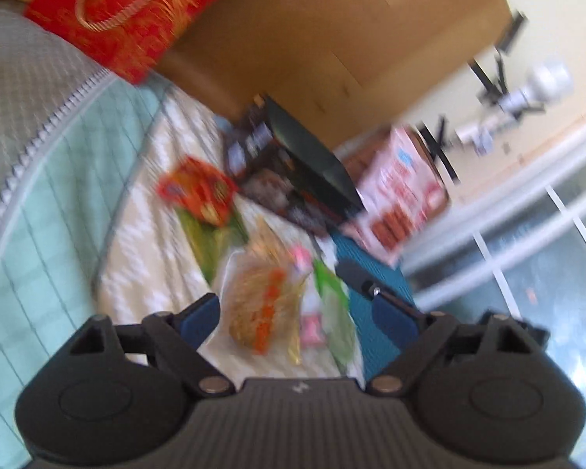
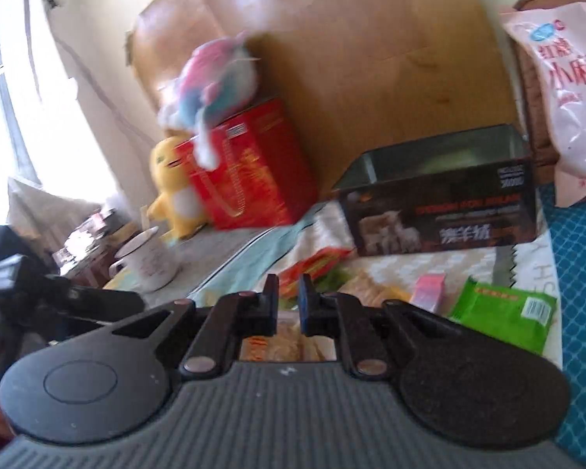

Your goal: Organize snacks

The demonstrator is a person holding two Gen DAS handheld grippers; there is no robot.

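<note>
Snack packets lie on a patterned cloth (image 1: 144,234). My left gripper (image 1: 297,314) is open above a clear bag of golden snacks (image 1: 261,312), whose edge lies between the blue pads without touching them. Beside this bag are a green packet (image 1: 336,305), a small pink packet (image 1: 312,324) and a red-orange packet (image 1: 199,191). Behind them stands an open black box (image 1: 293,164). In the right wrist view my right gripper (image 2: 288,287) is shut with nothing in it, over the golden bag (image 2: 289,346). The green packet (image 2: 504,308) and black box (image 2: 441,203) are ahead on the right.
A big pink snack bag (image 2: 566,90) leans at the right. A red gift bag (image 2: 254,168) with a plush toy on top, a yellow plush (image 2: 172,187) and a white mug (image 2: 148,265) stand at the left. A cardboard sheet (image 2: 351,58) backs the scene.
</note>
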